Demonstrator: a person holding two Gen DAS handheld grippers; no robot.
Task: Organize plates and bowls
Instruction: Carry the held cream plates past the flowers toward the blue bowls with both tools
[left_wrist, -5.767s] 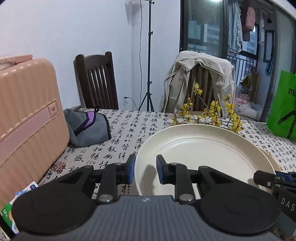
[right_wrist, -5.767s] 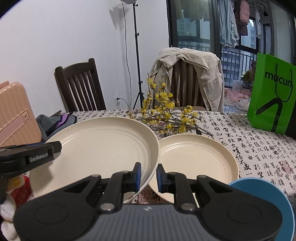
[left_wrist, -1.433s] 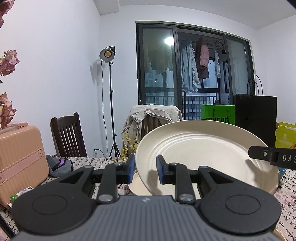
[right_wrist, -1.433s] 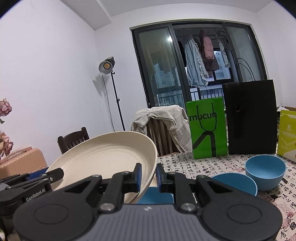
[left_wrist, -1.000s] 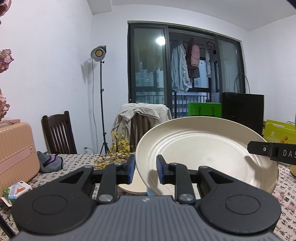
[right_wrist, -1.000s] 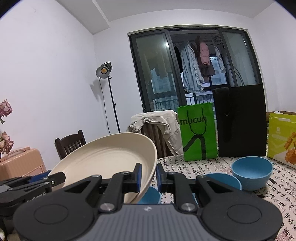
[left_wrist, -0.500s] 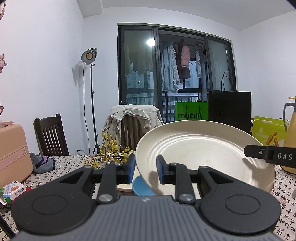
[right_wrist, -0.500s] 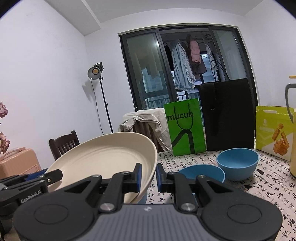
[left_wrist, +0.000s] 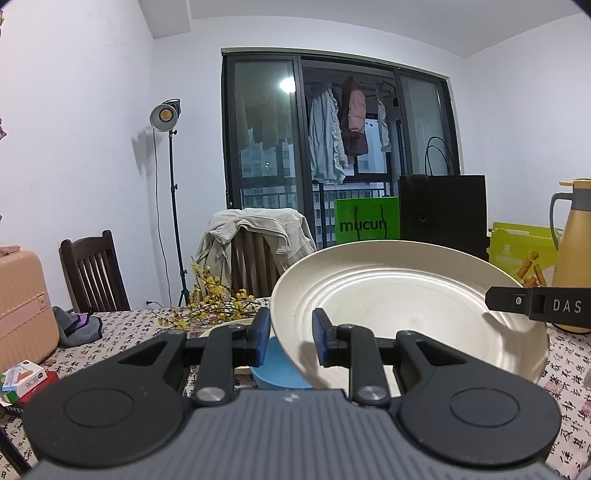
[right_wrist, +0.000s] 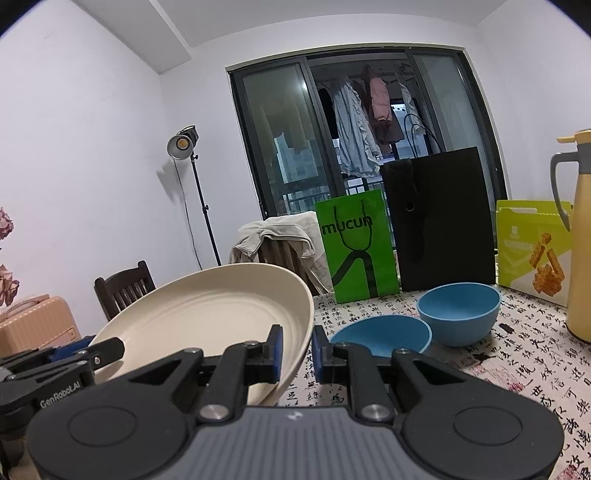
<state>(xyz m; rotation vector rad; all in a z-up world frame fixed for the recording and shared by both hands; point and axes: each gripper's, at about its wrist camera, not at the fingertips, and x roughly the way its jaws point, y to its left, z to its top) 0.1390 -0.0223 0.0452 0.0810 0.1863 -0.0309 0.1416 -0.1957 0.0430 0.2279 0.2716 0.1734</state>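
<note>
1. Both tongs are clamped on the rim of one cream plate (left_wrist: 406, 314), held in the air above the tabletop (right_wrist: 498, 369): left tongs (left_wrist: 288, 339) on its left rim, right tongs (right_wrist: 297, 350) on its right rim.
2. Under the plate: a shallow blue bowl (right_wrist: 384, 332) on the tabletop, with a deeper blue bowl (right_wrist: 460, 312) just beside it to the right.
3. Second cream plate (left_wrist: 221, 328) lies flat behind the left tongs, mostly hidden by them.
4. Yellow flower sprigs (left_wrist: 210, 302) lie beyond it.
5. Behind the bowls: green bag (right_wrist: 356, 251), black bag (right_wrist: 443, 218), yellow-green box (right_wrist: 532, 247), yellow jug (right_wrist: 578, 229) at far right.
6. Left side: pink suitcase (left_wrist: 22, 302), grey pouch (left_wrist: 79, 325), small cartons (left_wrist: 22, 380).
7. Tabletop has a white cloth printed with black script.
8. Room: white walls, dark-framed glass doors (left_wrist: 332, 147) with laundry hanging behind, lamp on a stand (left_wrist: 166, 114), two dark chairs, one (left_wrist: 255, 236) draped with a beige jacket.
</note>
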